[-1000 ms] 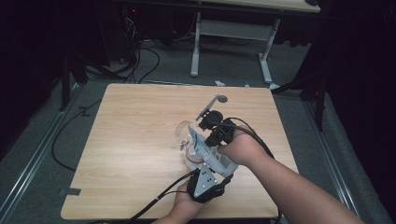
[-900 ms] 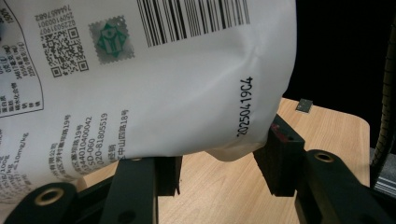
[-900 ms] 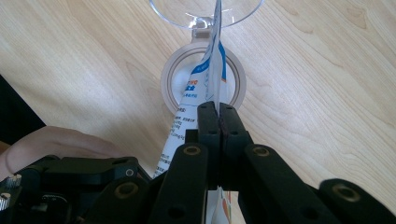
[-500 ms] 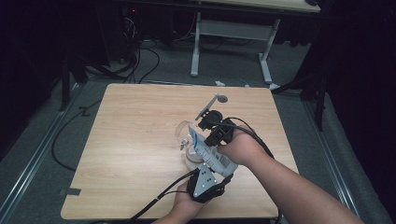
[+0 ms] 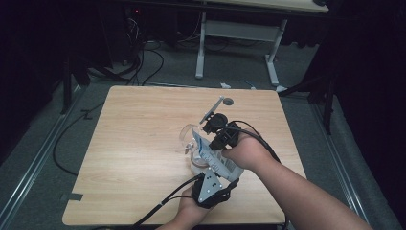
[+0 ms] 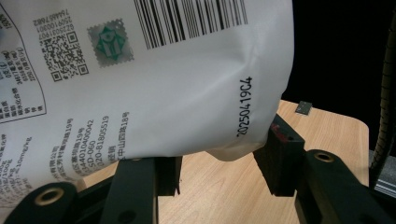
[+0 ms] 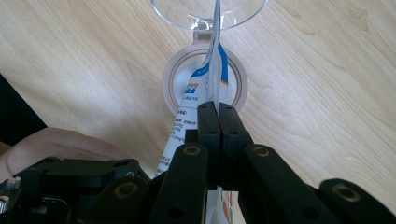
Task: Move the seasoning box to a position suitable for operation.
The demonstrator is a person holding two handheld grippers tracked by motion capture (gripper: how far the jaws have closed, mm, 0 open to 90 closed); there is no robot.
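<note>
My right gripper [image 7: 218, 122] has its jaws clamped on the pouch's [image 6: 140, 84] thin top edge; my left gripper [image 6: 217, 170] clamps its wider body. The pouch tilts lengthwise over the clear glass [image 5: 189, 135] on the bench [image 5: 143, 134], directly ahead.

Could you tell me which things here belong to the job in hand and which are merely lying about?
In the job: white pouch, clear container, left gripper, right gripper.
Lying about: small grey piece on the table, floor cables.
</note>
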